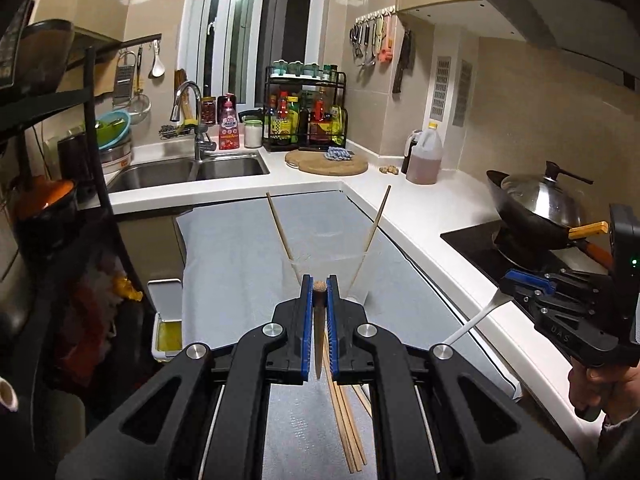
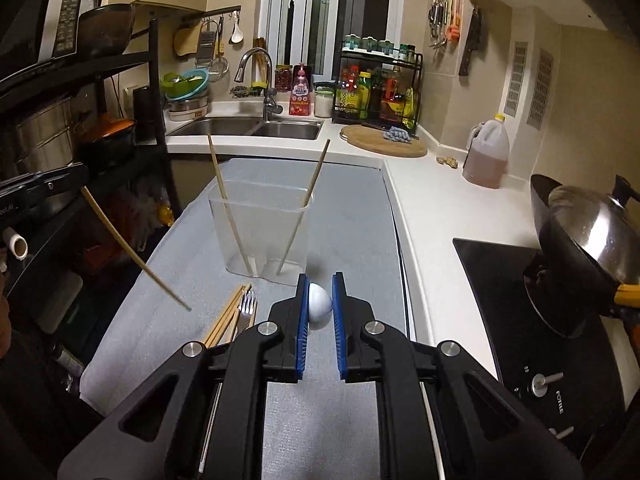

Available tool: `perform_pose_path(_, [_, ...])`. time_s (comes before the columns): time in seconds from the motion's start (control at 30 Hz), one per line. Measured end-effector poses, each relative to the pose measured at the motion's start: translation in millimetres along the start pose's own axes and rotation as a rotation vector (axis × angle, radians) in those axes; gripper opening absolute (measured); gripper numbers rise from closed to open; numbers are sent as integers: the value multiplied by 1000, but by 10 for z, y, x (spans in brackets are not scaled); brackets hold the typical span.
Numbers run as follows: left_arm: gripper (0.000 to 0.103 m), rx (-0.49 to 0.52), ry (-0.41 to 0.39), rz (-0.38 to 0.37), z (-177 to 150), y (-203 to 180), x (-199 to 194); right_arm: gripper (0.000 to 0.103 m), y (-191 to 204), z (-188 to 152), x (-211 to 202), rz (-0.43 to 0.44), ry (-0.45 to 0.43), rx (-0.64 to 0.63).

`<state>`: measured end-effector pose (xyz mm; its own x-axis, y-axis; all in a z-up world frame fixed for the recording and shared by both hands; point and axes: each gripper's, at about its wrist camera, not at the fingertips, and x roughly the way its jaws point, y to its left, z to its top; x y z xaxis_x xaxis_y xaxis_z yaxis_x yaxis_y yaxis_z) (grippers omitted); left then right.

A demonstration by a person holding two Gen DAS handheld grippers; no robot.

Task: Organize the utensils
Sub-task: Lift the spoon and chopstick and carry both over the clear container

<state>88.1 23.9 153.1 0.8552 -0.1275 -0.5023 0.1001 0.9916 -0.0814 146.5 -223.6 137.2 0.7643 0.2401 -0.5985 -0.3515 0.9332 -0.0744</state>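
Note:
A clear plastic holder [image 2: 260,232] stands on the grey mat [image 2: 352,208] with two wooden chopsticks [image 2: 224,200] leaning in it; it also shows in the left wrist view [image 1: 324,264]. My left gripper [image 1: 319,292] is shut on one wooden chopstick [image 1: 319,320], held above the mat; the right wrist view shows that chopstick [image 2: 132,252] slanting down. My right gripper [image 2: 320,300] is shut on a white spoon [image 2: 319,305], seen from the left wrist view [image 1: 480,316] at the right. Loose chopsticks [image 2: 226,316] and a fork [image 2: 246,306] lie on the mat.
A white counter [image 2: 432,216] runs along the right with a black hob [image 2: 532,320] and a lidded wok [image 2: 580,232]. An oil jug [image 2: 486,152], a round cutting board [image 2: 382,142], a spice rack [image 2: 380,88] and the sink [image 2: 248,126] are behind. A dark shelf unit [image 2: 80,120] stands left.

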Motion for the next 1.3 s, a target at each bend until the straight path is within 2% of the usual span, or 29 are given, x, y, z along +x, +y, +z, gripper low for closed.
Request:
perform_pose_path(0.27, [7, 5, 44, 12, 201, 4, 89, 12, 130, 291, -2, 5, -25, -44])
perform_pose_path(0.43, [6, 0, 41, 13, 329, 35, 137, 11, 155, 475, 41, 21, -33, -48])
perform_pose_path(0.67, [6, -32, 2, 2, 618, 129, 203, 11, 180, 828, 99, 37, -68, -48])
perform_pose_path(1.03, [6, -58, -157, -12, 1301, 161, 337, 11, 140, 1596, 324, 33, -177, -25])
perform_pose_path(1.13, [6, -74, -158, 3, 1355, 199, 539, 11, 165, 1726, 519, 8, -192, -42])
perform_pose_path(1.3, [6, -103, -143, 2, 1351, 265, 842, 11, 122, 1773, 946, 0, -161, -23])
